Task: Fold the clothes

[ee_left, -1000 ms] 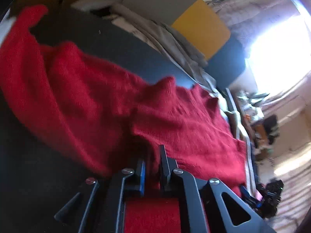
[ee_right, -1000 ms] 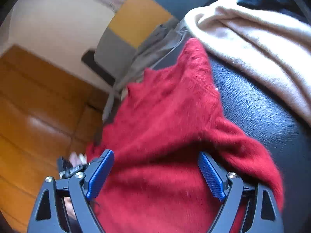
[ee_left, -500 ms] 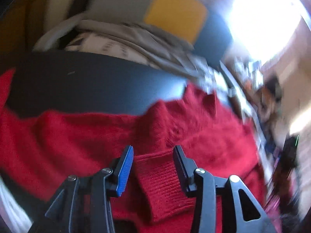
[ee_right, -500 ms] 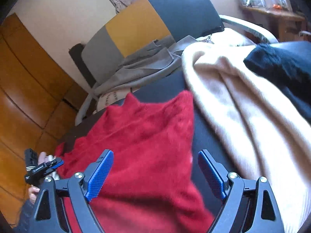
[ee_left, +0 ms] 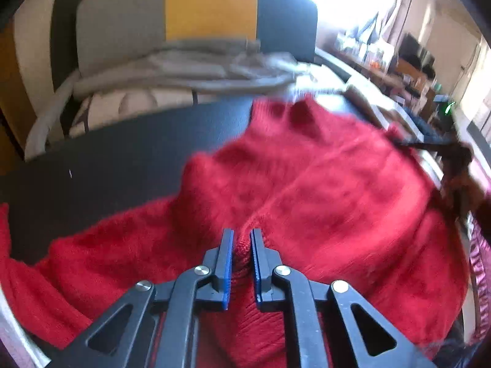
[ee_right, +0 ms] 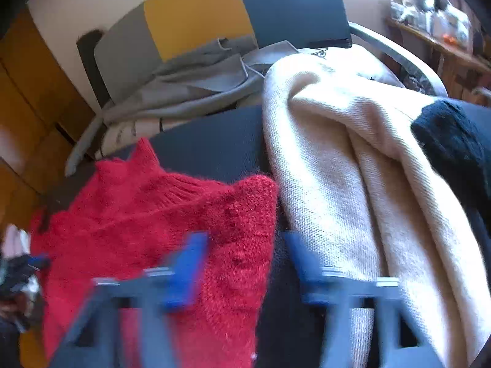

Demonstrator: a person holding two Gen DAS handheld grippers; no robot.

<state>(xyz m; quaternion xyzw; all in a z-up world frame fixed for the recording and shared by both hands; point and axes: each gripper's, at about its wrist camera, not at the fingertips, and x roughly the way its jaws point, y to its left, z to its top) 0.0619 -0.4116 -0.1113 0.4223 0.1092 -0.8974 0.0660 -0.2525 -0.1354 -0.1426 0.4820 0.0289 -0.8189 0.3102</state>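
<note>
A fluffy red sweater lies spread on a black padded surface. My left gripper is shut, its blue pads pinching a raised ribbed fold of the sweater near its lower edge. In the right wrist view the same red sweater fills the lower left. My right gripper is blurred and its jaws are closing, with the sweater's right edge between them and a gap still showing. A hand with the other gripper shows blurred at the far right of the left wrist view.
A cream knitted garment lies right beside the sweater, with a dark navy garment further right. A grey garment is draped on a chair with a grey, yellow and dark blue back. Cluttered shelves stand at the right.
The left jaws opened over a ribbed fold of the sweater, then shut on it, while the wrist rolled. The right gripper slid right to the sweater's edge and its wide jaws have come inward.
</note>
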